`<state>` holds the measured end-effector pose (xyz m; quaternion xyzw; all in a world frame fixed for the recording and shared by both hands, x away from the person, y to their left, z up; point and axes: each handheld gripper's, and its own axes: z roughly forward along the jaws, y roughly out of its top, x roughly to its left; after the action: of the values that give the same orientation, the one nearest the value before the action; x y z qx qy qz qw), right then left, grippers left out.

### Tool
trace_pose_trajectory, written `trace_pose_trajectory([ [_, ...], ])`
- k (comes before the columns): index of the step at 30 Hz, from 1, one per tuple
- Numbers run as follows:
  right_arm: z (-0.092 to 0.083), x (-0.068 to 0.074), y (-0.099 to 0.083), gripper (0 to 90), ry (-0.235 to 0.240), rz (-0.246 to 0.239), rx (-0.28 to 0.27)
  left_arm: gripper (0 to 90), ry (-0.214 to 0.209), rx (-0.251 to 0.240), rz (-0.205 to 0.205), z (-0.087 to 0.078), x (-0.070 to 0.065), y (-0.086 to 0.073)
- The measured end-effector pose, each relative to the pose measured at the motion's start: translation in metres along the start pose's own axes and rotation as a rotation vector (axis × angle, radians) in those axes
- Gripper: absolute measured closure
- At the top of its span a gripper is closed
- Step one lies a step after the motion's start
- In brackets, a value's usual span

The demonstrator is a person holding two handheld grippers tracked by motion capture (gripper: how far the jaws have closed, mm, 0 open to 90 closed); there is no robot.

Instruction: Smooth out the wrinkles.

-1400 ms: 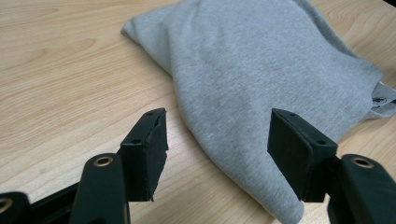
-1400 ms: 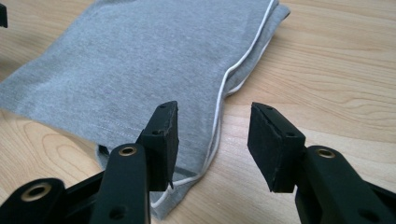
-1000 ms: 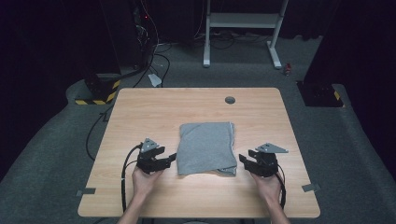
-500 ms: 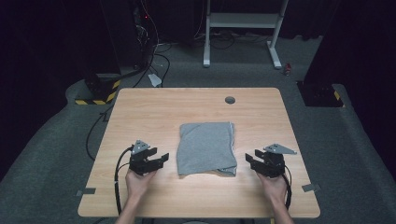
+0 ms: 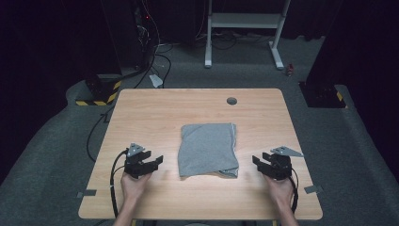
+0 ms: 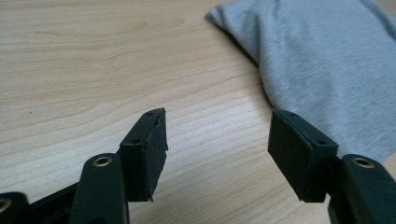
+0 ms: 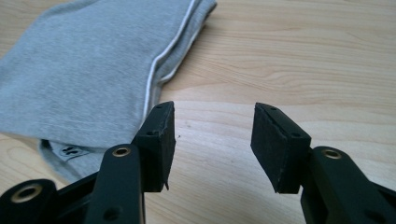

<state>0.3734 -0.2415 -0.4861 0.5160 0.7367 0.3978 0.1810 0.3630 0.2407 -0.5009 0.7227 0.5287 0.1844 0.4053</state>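
A folded grey garment point(image 5: 208, 148) lies flat in the middle of the wooden table point(image 5: 155, 113). My left gripper point(image 5: 157, 161) rests low over the table just left of the garment, open and holding nothing. In the left gripper view the left gripper point(image 6: 218, 114) has bare wood between its jaws, and the garment point(image 6: 322, 60) lies ahead to the right. My right gripper point(image 5: 256, 161) sits to the right of the garment, also open and holding nothing. In the right gripper view the right gripper point(image 7: 214, 107) frames bare wood, with the garment's white-seamed edge point(image 7: 93, 70) on the left.
A round cable hole point(image 5: 231, 100) sits near the table's far edge. Beyond the table stand a white desk frame point(image 5: 244, 19) and a yellow-black striped block point(image 5: 96, 96) on the floor. A cable point(image 5: 113, 188) trails from the left gripper over the near edge.
Both hands have drawn outward from the garment, the left one to the left and the right one to the right. The garment has not moved.
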Motion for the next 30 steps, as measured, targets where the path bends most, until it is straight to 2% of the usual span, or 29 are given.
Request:
trace_pose_trajectory([
  [11,0.006,-0.015,-0.009,47.1,-0.057,0.022,0.031,37.4,0.061,0.035,-0.022,0.005,0.015,-0.008],
  [15,0.008,-0.019,-0.011,46.6,-0.08,0.024,0.044,37.4,0.112,0.059,0.021,0.007,0.016,-0.01],
  [19,0.011,-0.023,-0.013,46.3,-0.1,0.027,0.06,37.1,0.128,0.079,0.03,0.01,0.017,-0.012],
  [26,0.014,-0.027,-0.016,46.3,-0.124,0.032,0.075,36.9,0.14,0.075,0.024,0.012,0.019,-0.013],
  [30,0.016,-0.029,-0.017,46.1,-0.134,0.033,0.082,36.7,0.147,0.075,0.033,0.013,0.019,-0.013],
])
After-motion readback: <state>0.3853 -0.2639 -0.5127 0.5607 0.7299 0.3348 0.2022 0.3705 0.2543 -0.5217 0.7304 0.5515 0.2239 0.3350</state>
